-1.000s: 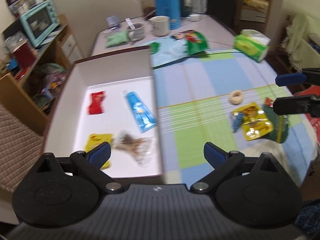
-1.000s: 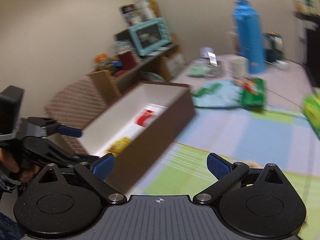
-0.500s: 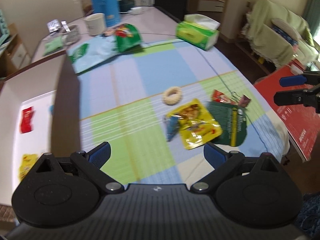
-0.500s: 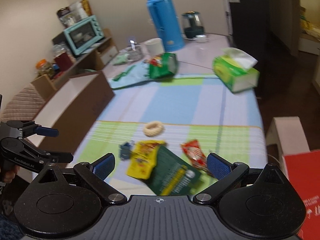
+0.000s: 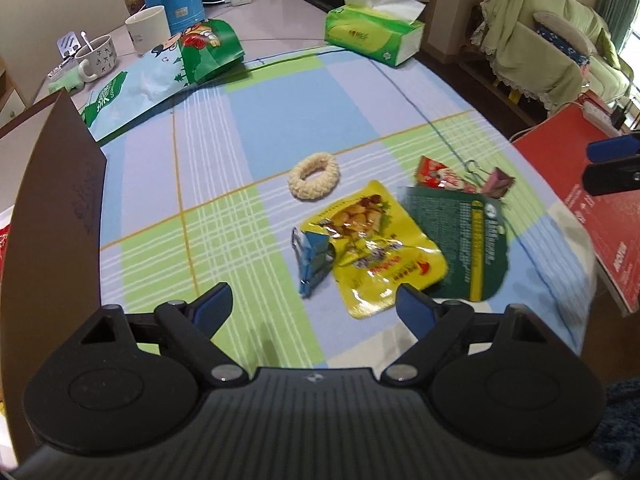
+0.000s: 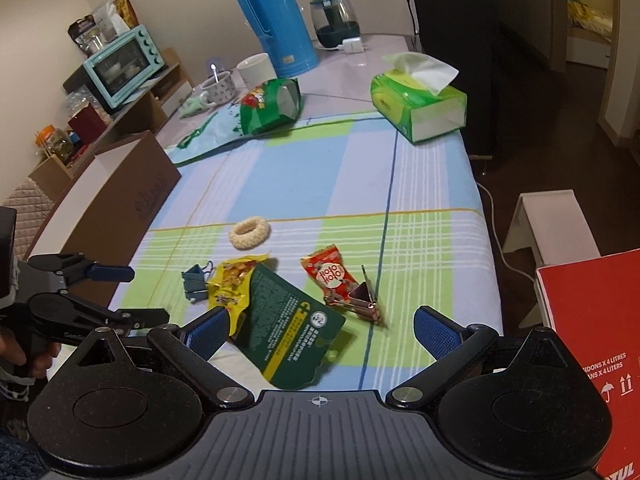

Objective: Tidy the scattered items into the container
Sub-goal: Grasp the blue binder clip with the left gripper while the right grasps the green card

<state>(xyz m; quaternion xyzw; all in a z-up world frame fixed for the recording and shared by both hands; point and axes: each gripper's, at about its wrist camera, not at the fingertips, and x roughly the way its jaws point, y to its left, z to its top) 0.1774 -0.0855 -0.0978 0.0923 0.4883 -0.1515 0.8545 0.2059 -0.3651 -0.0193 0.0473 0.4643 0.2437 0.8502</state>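
Currently on the cloth (image 5: 248, 128), well apart from the box (image 6: 120, 208): yellow pouch (image 5: 372, 240), lying flat, its right edge under or against the green packet (image 5: 460, 240); which overlaps which differs between views, so I cannot tell. Blue clip (image 5: 314, 258), touching the pouch's left edge. Rope ring (image 5: 314, 176), just beyond the pouch, apart from it. Red sachet (image 6: 330, 276) and pink clip (image 6: 362, 298), touching each other, just beside the green packet's far corner. Box: brown outside, white inside, at the cloth's left edge; little of its inside shows from here, beyond a sliver of red at the left view's edge. Left gripper (image 5: 312, 300): jaws wide apart, empty, hovering low over the cloth with the blue clip and pouch just ahead. Right gripper (image 6: 320, 324): jaws wide apart, empty, over the green packet. Handling note, as judgement: loose items remain, so a pickup is the likely step. Flat packets offer little to pinch; come in low at a free edge or corner, one finger sliding under. Take the overlapped pieces singly, top one first, or the neighbour drags along. The clips are small and stiff; pinch across the body, not the wire handles. Not listed for tidying, probably: tissue box (image 6: 418, 108), flask (image 6: 276, 16), mug (image 5: 148, 28).
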